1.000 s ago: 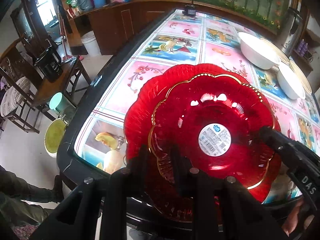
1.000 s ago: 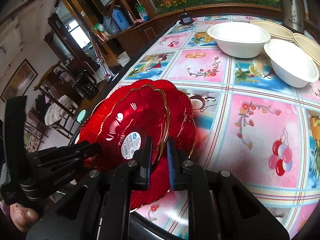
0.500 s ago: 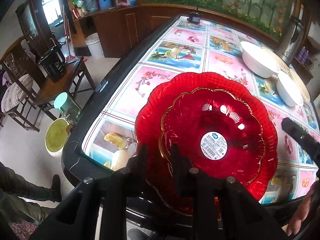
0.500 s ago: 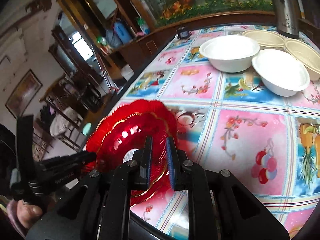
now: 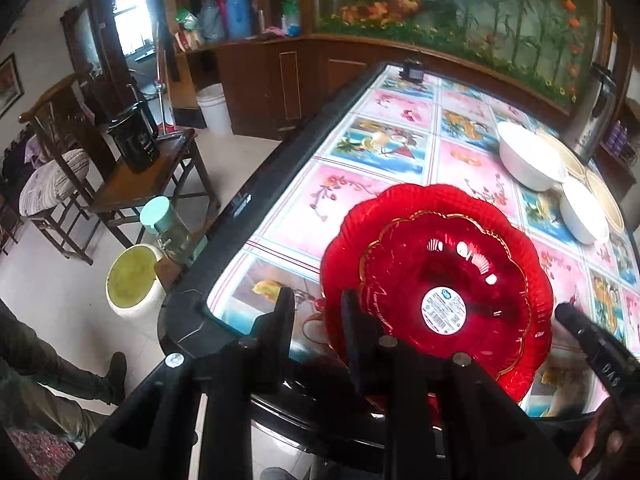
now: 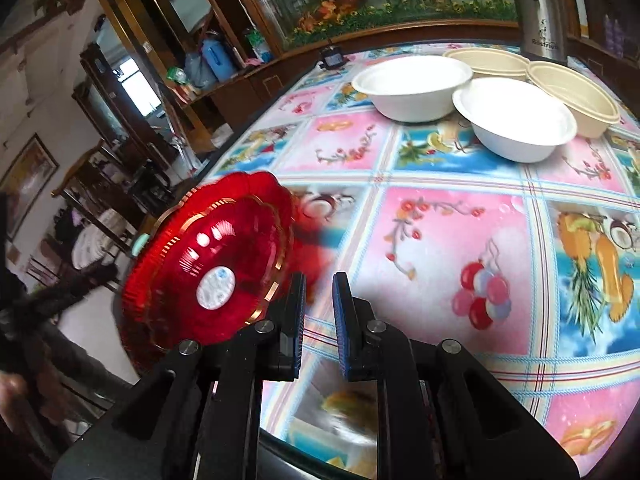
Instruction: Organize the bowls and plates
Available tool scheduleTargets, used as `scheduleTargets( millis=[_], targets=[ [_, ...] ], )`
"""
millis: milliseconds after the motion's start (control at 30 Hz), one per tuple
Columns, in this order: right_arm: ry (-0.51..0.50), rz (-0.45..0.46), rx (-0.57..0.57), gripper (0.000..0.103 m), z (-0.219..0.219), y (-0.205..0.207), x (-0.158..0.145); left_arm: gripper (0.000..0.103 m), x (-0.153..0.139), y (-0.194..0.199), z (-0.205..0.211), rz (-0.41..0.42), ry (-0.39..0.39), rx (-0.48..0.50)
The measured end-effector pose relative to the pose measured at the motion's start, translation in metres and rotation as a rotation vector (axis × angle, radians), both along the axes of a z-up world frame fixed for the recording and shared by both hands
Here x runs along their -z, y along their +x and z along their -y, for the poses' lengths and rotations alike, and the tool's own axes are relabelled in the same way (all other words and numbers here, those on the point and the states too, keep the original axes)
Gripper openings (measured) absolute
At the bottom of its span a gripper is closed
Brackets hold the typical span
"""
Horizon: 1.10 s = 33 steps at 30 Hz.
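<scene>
Left hand-held gripper narrowly gapped beside stacked red scalloped plates, lower centre; right hand-held gripper nearly closed, empty. White bowls upper right, unstacked.

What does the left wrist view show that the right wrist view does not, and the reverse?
Left wrist view only: a mint-lidded jar, a white bucket and a person's legs on the floor. Right wrist view only: a balloon picture on the tablecloth. Both: the stacked red plates, white bowls and a steel flask.
</scene>
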State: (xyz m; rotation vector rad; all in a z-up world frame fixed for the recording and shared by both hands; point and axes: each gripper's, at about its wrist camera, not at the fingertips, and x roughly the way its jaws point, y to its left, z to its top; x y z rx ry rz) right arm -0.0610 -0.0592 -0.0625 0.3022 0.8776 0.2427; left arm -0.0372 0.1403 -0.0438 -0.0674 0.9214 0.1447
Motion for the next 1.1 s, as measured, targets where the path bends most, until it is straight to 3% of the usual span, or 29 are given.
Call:
scheduleTargets(
  millis=[267,600,733,967,1100],
  targets=[
    [-0.032,-0.006,-0.027,0.013,-0.023,-0.002,0.002,0.023,-0.001,-0.003,0.007,0.005,-0.01,0.026],
    [0.004,-0.001,-0.059,0.013,-0.029,0.002,0.001,0.023,-0.008,-0.006,0.022,0.009,-0.011,0.057],
    [0.026,0.024,0.004,0.013,0.004,0.001,-0.008,0.023,-0.018,-0.006,0.043,0.02,-0.015,0.098],
    [0.069,0.062,0.152,0.013,0.089,-0.003,-0.029,0.024,-0.034,0.003,0.118,0.027,-0.04,0.244],
    [0.075,0.098,0.228,0.013,0.143,-0.003,-0.049,0.032,-0.032,0.019,0.168,0.0,-0.074,0.318]
  ],
)
